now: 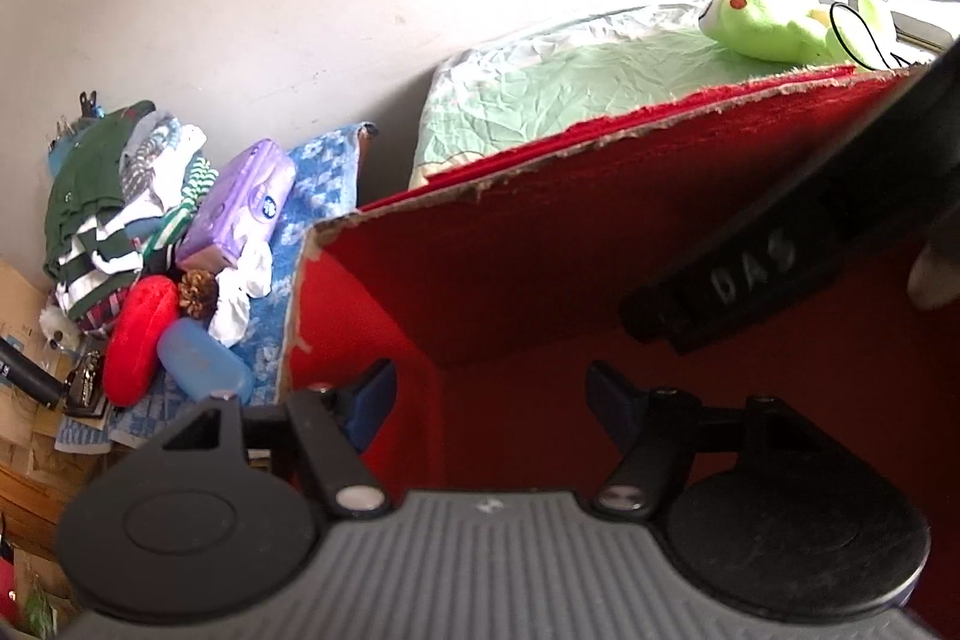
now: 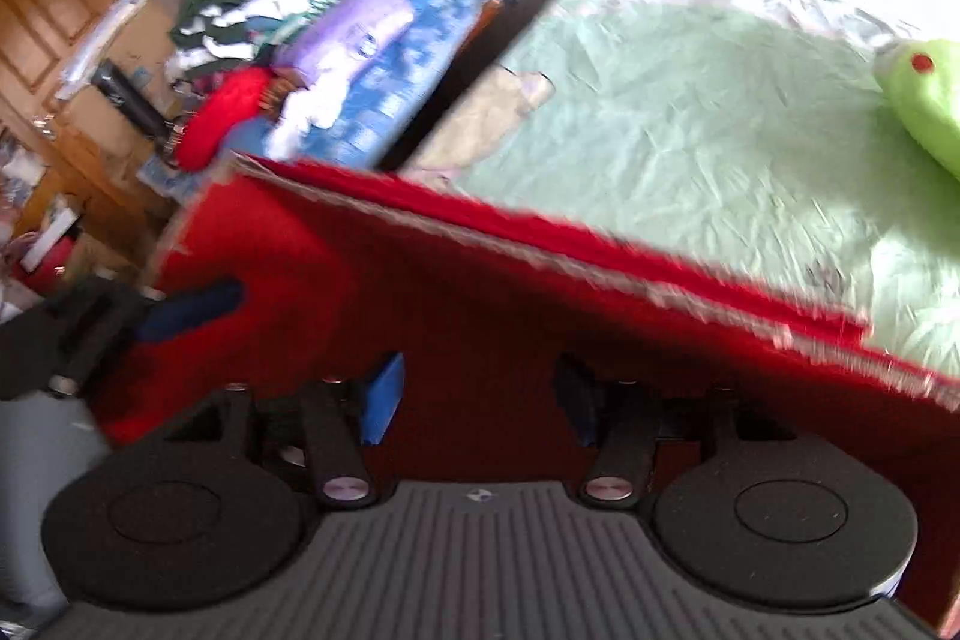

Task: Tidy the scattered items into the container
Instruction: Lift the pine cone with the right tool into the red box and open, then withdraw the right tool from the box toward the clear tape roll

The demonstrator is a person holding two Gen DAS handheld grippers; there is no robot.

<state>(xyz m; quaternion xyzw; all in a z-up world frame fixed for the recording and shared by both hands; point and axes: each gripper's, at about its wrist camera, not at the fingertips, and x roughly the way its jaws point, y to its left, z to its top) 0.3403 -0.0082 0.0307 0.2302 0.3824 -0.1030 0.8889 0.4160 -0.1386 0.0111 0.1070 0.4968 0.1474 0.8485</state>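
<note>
Risk check: both tools deep inside the red box

Both tools sit low inside the red box [image 1: 540,268], the container for the task, which stands on the bed [image 1: 570,88] at its near edge, beside the blue-covered side table. The left hand-held gripper [image 1: 489,400] has its jaws spread wide with nothing between them; the right hand-held gripper [image 2: 474,397] is likewise spread and empty, and its view is smeared, so fine detail there is unreliable.

Judging from this, the main hazard is collision. In the left view the right tool's black body crosses close overhead at the right side of the box, so a lift without looking could knock the two together or catch the frayed cardboard rim.

A second hazard: a hard push against the box wall could tip it or slide it off the bed's edge.

The green frog plush [image 1: 774,22] lies at the far corner of the bed, well apart from the box. The red pouch [image 1: 138,340], blue case [image 1: 201,358] and purple tissue pack [image 1: 240,208] are piled on the side table; grabbing one could topple the clothes heap [image 1: 114,196] behind them.
</note>
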